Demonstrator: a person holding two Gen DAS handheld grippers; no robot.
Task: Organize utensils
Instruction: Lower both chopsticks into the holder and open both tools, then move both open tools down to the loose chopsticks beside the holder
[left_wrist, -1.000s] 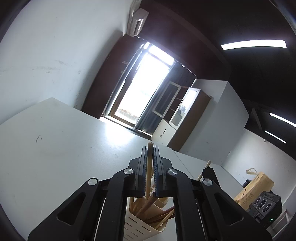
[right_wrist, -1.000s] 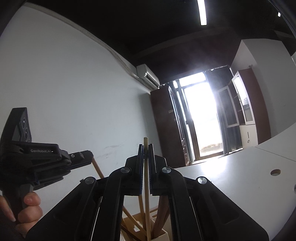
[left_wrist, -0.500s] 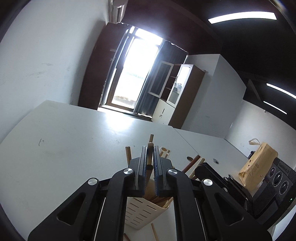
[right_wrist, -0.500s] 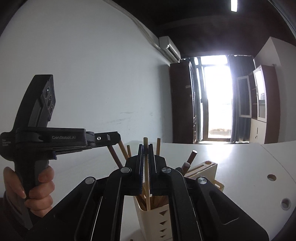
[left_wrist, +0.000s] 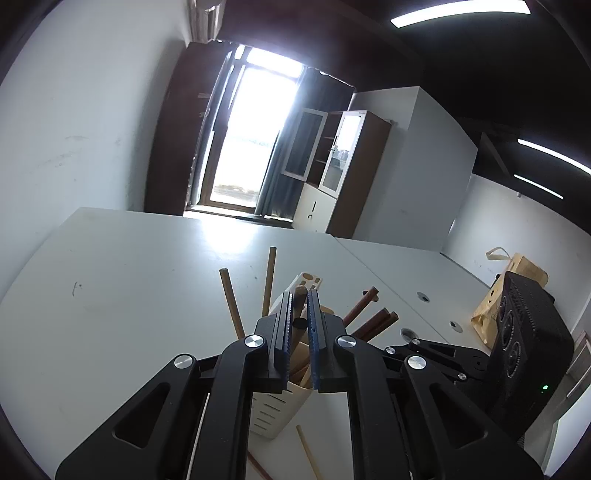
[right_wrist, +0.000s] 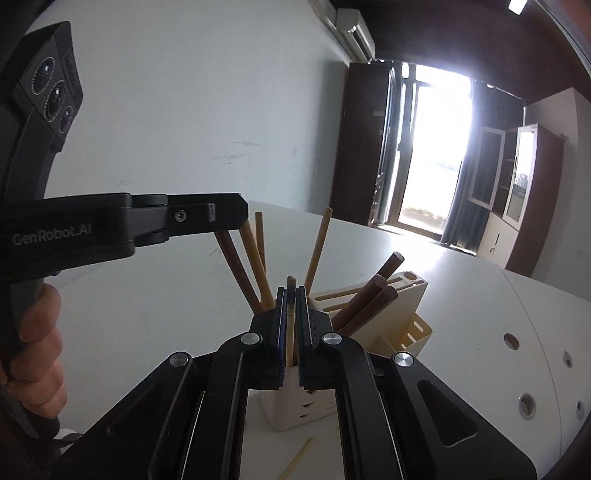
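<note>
Right wrist view — right gripper (right_wrist: 291, 295) angled down, clamps a pale chopstick (right_wrist: 291, 314); left gripper (left_wrist: 299, 299) grips a brown stick (left_wrist: 297, 317)

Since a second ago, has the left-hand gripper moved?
Yes. In its own view the window has swung from tilted to nearly upright, and the cream utensil holder shows more fully beneath the left gripper, so it rolled and shifted.

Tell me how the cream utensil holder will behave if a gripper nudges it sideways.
The holder probably tips easily: it looks like thin slotted plastic, taller than its base. Long sticks leaning out above its rim likely make it top-heavy. On the smooth white table it may slide first.
</note>
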